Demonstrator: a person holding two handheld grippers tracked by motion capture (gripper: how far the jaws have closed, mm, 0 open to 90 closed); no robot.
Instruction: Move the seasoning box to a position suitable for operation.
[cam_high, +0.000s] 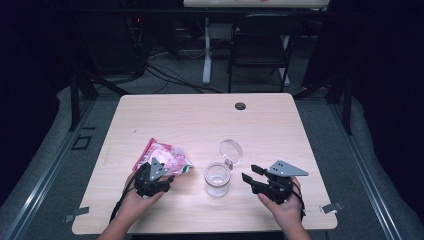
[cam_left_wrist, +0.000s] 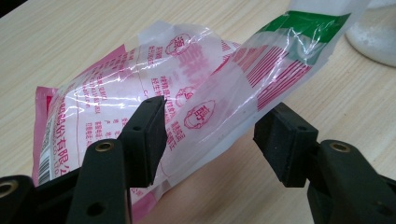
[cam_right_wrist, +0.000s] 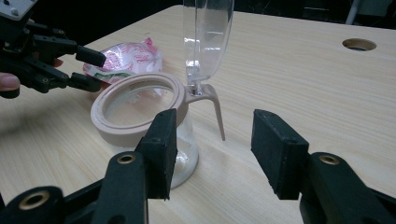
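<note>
I see the light wooden table (cam_high: 200, 120) across the middle of the high view. Left of centre lies the pink and white plastic bag (cam_high: 165, 156), with the clear glass jar (cam_high: 218, 179) just right of it, its hinged lid (cam_high: 230, 150) flipped up. My left gripper (cam_high: 159, 179) sits at the bag's near edge; its jaws are spread with the bag's edge (cam_left_wrist: 210, 116) between them, pads not pressing. My right gripper (cam_high: 252, 176), lower right, stands spread beside the jar, holding nothing.
</note>
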